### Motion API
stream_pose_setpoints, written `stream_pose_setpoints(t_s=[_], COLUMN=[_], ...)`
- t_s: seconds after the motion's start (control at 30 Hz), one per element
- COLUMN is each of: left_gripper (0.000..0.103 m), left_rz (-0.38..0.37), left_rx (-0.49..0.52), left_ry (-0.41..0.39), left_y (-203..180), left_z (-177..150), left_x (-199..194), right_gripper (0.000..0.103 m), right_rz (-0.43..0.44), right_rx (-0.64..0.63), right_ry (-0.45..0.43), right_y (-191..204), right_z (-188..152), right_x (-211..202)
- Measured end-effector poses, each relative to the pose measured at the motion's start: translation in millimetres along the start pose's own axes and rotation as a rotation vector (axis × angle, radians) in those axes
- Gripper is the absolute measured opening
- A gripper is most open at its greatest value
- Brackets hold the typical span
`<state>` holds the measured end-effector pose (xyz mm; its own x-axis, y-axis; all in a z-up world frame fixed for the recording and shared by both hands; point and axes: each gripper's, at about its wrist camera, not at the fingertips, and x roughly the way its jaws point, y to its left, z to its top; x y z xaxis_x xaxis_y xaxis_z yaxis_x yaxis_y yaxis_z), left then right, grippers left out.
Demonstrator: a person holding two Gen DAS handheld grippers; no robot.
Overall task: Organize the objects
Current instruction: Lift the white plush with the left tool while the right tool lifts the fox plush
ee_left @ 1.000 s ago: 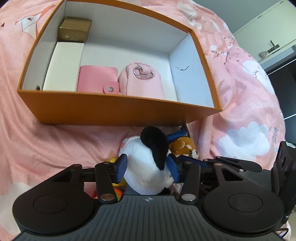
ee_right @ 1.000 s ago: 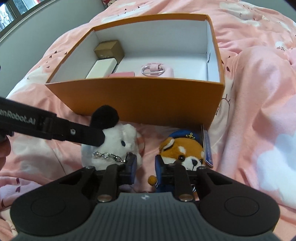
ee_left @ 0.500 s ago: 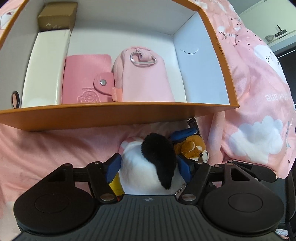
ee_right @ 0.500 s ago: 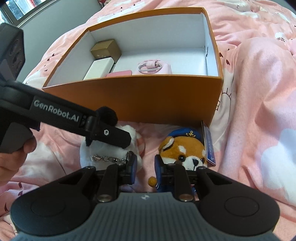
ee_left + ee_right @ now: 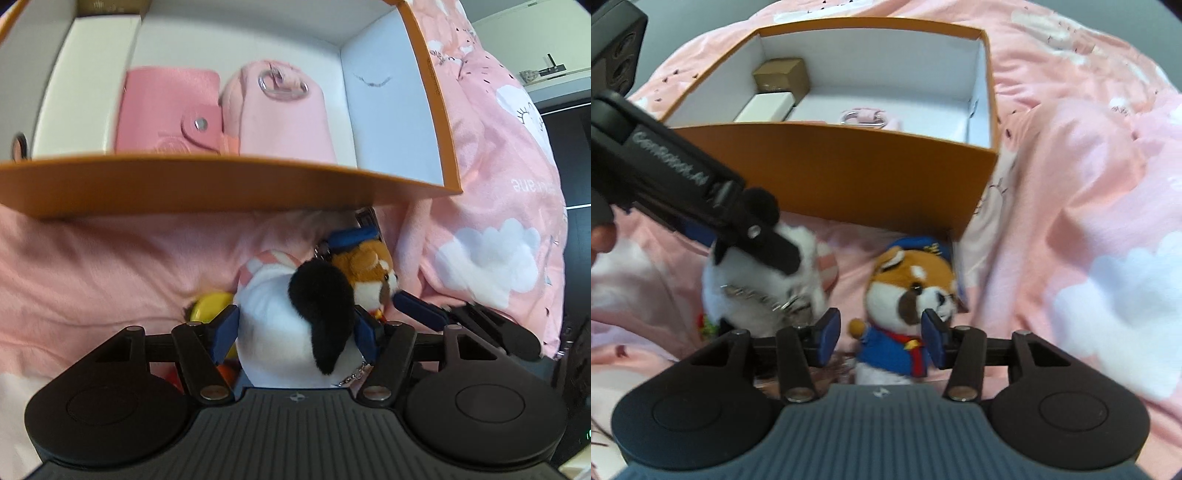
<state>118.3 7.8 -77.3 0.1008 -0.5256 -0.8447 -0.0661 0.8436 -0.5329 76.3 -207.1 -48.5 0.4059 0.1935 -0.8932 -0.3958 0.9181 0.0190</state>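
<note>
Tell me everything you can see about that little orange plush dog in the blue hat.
The orange plush dog looks soft and furry, with a white muzzle, brown patches, a dark nose, a blue captain's cap with a gold emblem, a blue jacket and a red scarf. It lies on the pink blanket in front of the orange box, beside the white plush toy. The right gripper stands open around its body.
</note>
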Motion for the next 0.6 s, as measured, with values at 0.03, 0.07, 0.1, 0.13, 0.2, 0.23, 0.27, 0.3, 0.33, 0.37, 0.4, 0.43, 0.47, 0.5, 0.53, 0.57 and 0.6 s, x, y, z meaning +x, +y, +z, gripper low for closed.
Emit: stream_pose_setpoints(t_s=[0.03, 0.07, 0.1, 0.13, 0.2, 0.23, 0.27, 0.3, 0.33, 0.37, 0.4, 0.43, 0.47, 0.5, 0.53, 0.57, 0.6], left_gripper=[0.074, 0.073, 0.073, 0.072, 0.071, 0.07, 0.07, 0.069, 0.069, 0.069, 0.069, 0.068, 0.068, 0.068, 0.068, 0.068, 0.068], left_rz=[0.005, 0.008, 0.013, 0.018, 0.026, 0.036, 0.041, 0.037, 0.035, 0.04, 0.041, 0.041, 0.042, 0.042, 0.044, 0.048, 0.053], left_rx=[0.003, 0.006, 0.014, 0.023, 0.036, 0.04, 0.04, 0.039, 0.039, 0.04, 0.044, 0.051, 0.056, 0.062, 0.069, 0.077, 0.085], left_ry=[-0.007, -0.013, -0.019, -0.027, -0.047, -0.062, -0.076, -0.088, -0.099, -0.116, -0.134, -0.152, -0.17, -0.19, -0.213, -0.237, -0.262], left_y=[-1, -3, -4, -6, -9, -10, -10, -10, -10, -11, -12, -13, -14, -15, -17, -18, -20], left_z=[-1, -1, -2, -4, -7, -9, -12, -14, -16, -20, -23, -26, -30, -34, -37, -40, -42], left_x=[-1, -1, -3, -4, -7, -9, -11, -14, -16, -19, -23, -26, -28, -32, -35, -39, -43], right_gripper=[0.052, 0.053, 0.057, 0.059, 0.063, 0.063, 0.064, 0.064, 0.064, 0.065, 0.066, 0.066, 0.065, 0.065, 0.064, 0.063, 0.057], right_rz=[0.012, 0.026, 0.036, 0.038, 0.029, 0.025, 0.021, 0.014, 0.002, -0.011, -0.025, -0.039, -0.049, -0.059, -0.069, -0.08, -0.096], right_rx=[0.016, 0.03, 0.04, 0.041, 0.031, 0.023, 0.017, 0.011, 0.004, -0.007, -0.017, -0.024, -0.03, -0.033, -0.036, -0.038, -0.034], right_ry=[0.011, 0.026, 0.045, 0.056, 0.061, 0.06, 0.061, 0.065, 0.071, 0.078, 0.087, 0.093, 0.097, 0.098, 0.102, 0.108, 0.125], right_y=[-3, -5, -7, -7, -4, -3, -2, -2, -1, 1, 2, 3, 4, 4, 4, 4, 3], right_z=[1, 2, 1, 1, 1, 1, 1, 1, 1, 0, -1, -2, -3, -3, -4, -5, -7], right_x=[3, 7, 13, 18, 24, 25, 26, 29, 31, 33, 35, 37, 39, 40, 42, 44, 49])
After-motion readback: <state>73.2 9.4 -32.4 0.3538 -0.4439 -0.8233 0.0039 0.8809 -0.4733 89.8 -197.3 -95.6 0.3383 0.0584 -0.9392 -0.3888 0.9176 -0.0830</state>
